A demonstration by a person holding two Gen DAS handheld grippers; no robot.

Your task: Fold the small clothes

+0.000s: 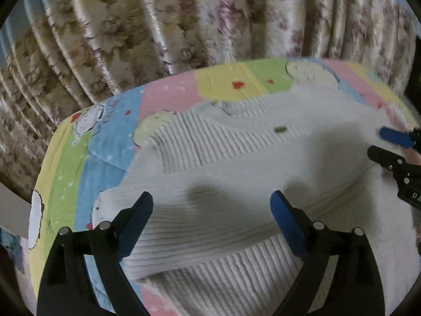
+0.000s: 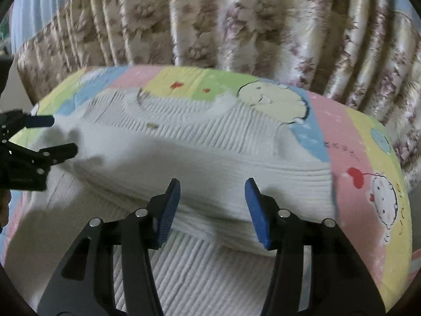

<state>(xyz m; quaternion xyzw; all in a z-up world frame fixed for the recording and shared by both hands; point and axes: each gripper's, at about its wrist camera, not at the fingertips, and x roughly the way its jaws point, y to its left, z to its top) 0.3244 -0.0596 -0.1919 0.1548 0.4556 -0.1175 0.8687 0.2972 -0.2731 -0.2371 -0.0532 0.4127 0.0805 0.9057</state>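
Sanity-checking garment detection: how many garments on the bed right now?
1. A white ribbed sweater lies spread across the pastel cartoon sheet, with both open grippers over its lower fold. Anything hidden beneath the sweater cannot be ruled out.

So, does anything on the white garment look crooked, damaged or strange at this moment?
Nothing looks damaged. The white ribbed garment lies partly folded on the colourful sheet, with one raised wrinkle near its right edge. Both the left gripper and the right gripper are open above it.
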